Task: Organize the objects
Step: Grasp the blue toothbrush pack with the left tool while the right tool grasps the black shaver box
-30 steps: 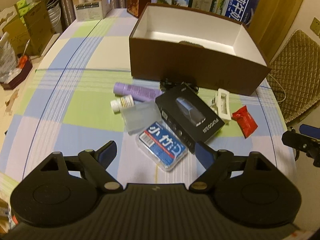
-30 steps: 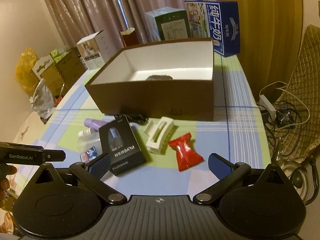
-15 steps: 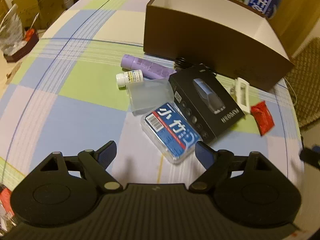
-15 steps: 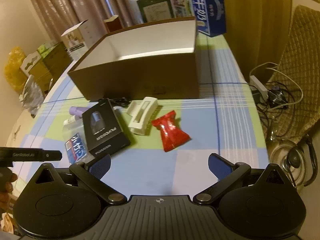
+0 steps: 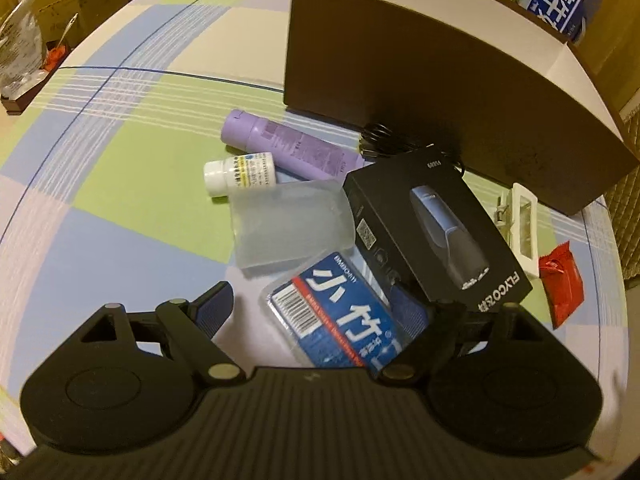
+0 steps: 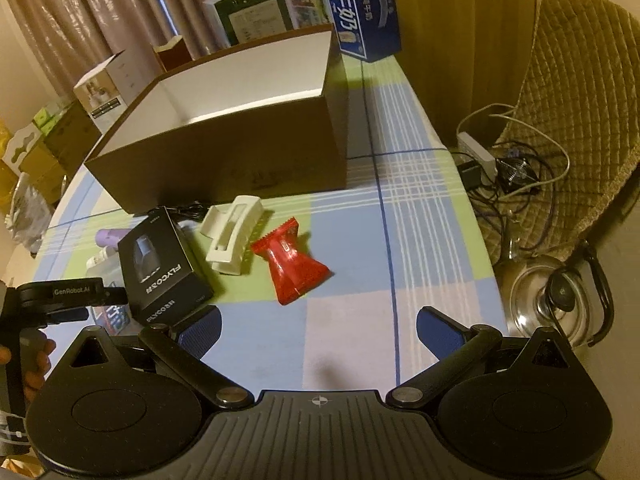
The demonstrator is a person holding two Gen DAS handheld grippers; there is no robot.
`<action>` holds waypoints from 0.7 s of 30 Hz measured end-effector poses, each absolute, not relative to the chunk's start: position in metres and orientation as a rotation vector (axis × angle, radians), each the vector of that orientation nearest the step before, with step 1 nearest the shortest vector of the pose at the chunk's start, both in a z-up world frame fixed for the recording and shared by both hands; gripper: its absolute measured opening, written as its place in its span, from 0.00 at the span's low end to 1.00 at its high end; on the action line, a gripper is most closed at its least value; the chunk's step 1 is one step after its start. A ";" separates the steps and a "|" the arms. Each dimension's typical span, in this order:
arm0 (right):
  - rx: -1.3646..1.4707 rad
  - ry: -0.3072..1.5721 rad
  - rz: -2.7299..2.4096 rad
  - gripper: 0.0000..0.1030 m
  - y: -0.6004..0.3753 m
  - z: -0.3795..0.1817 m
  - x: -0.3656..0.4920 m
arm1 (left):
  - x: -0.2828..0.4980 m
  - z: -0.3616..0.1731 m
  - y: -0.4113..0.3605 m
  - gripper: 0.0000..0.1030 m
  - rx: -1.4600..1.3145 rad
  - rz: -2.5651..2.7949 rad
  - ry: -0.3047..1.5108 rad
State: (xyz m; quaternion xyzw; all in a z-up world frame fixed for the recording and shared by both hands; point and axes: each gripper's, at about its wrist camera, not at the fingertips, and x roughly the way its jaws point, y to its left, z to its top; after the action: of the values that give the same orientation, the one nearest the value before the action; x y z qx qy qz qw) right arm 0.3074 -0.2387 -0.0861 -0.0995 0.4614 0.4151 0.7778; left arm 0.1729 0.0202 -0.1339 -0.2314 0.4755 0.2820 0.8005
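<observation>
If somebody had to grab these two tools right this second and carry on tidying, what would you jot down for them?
Left hand-held gripper: open, low over the blue-labelled clear case, holding nothing.
Right hand-held gripper: open, empty, above bare tablecloth near the red packet.
On the table in front of the brown box: purple tube, white bottle, frosted case, black shaver box, white clip.
Left: all of these need boxing.

Checked tablecloth (image 5: 120, 168) bears brown box (image 5: 440, 92), purple tube (image 5: 288, 148), red packet (image 6: 294, 268)
</observation>
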 end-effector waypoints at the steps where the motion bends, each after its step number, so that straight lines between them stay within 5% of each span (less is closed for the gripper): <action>1: -0.218 1.001 0.897 0.98 -0.236 -0.087 0.307 | 0.174 -0.136 0.020 0.81 -0.491 0.600 1.023; 7: -0.246 1.016 0.918 0.98 -0.221 -0.092 0.303 | 0.164 -0.135 0.024 0.69 -0.483 0.559 1.011; 21: -0.288 1.031 0.983 0.98 -0.184 -0.098 0.294 | 0.117 -0.126 0.048 0.68 -0.561 0.607 1.087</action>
State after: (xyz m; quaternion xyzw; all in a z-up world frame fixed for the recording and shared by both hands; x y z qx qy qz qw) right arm 0.2944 -0.1837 -0.0985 -0.1317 0.4715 0.4495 0.7472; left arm 0.1165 0.0477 -0.1265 -0.2590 0.5023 0.2804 0.7759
